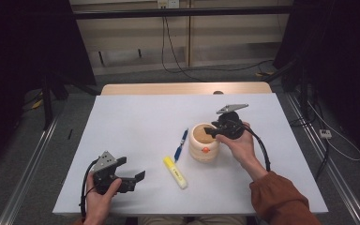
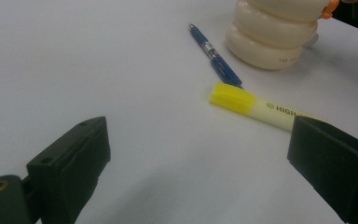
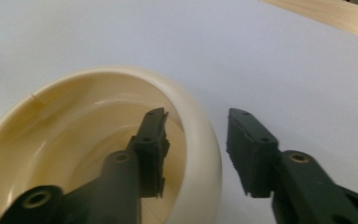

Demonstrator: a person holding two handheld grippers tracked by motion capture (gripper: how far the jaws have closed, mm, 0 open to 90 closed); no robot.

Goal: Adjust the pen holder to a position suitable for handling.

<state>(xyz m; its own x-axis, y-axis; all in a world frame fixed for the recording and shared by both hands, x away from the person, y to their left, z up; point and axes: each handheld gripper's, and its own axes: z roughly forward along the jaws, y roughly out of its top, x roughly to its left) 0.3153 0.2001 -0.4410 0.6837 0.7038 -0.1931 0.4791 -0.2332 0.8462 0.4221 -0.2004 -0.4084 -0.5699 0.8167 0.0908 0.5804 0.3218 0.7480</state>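
Nearest, left gripper (image 1: 130,171) low at table's (image 1: 136,117) front-left corner, jaws spread wide, holding nothing. Just beyond, yellow highlighter (image 1: 175,172) flat on white top, blue pen (image 1: 181,144) behind it. Farther, cream ribbed cup (image 1: 203,142) upright; right gripper (image 3: 196,149) straddles its rim, one jaw inside, one outside, gap not closed on wall.
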